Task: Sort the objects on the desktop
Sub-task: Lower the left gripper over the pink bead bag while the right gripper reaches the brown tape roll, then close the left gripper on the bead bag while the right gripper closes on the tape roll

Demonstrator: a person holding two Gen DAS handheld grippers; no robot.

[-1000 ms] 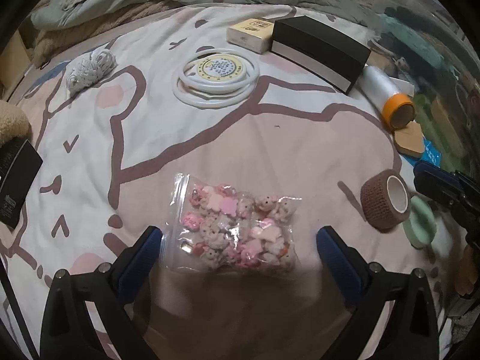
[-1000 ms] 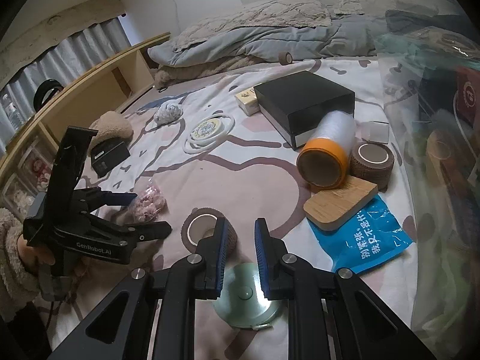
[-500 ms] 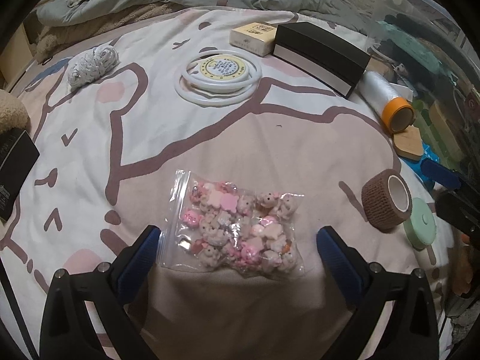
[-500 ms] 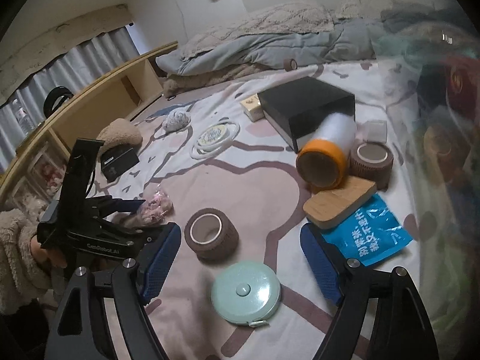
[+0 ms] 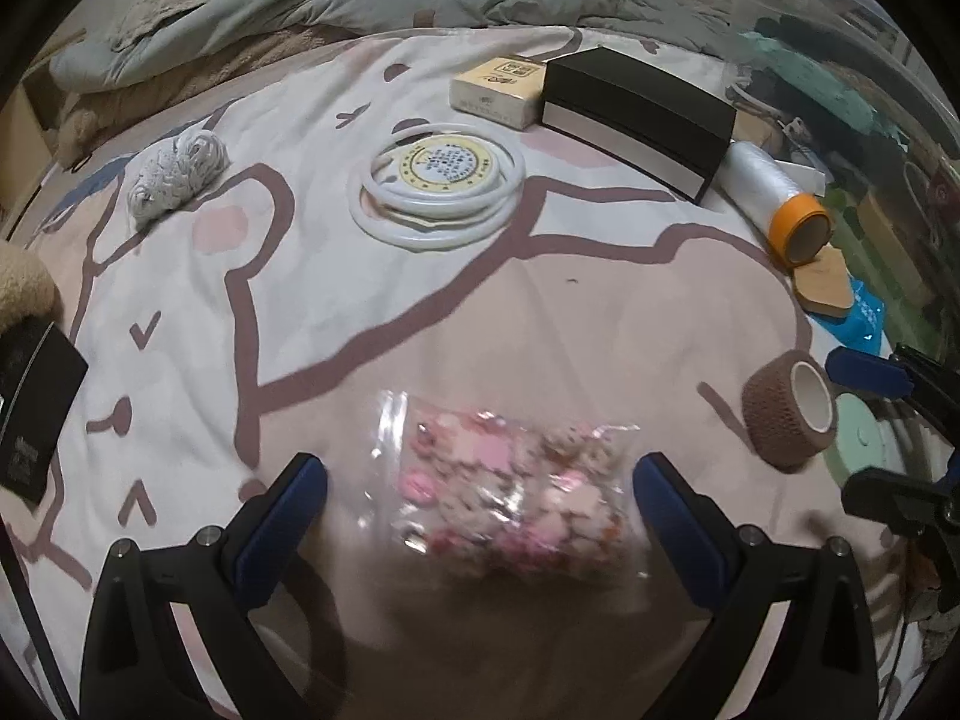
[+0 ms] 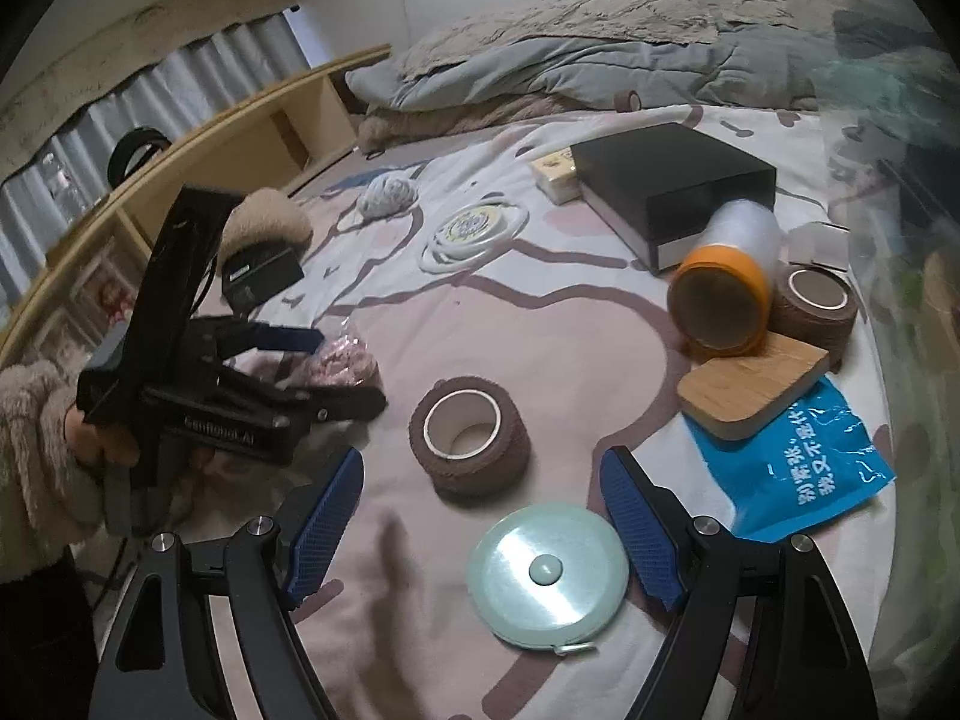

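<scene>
Left hand-held gripper [image 5: 480, 498] spread wide, holding nothing, straddling a clear bag of pink charms [image 5: 510, 498] lying on the bed sheet [image 5: 360, 300]. Right hand-held gripper [image 6: 480, 525] likewise released and bare, with a mint tape measure [image 6: 549, 576] between its fingers and a brown bandage roll [image 6: 468, 432] just beyond. Farther out: white ring with yellow disc [image 5: 441, 186], black box [image 5: 636, 114], orange-ended film roll [image 6: 723, 288], wooden heart [image 6: 750, 387], blue packet [image 6: 804, 462].
</scene>
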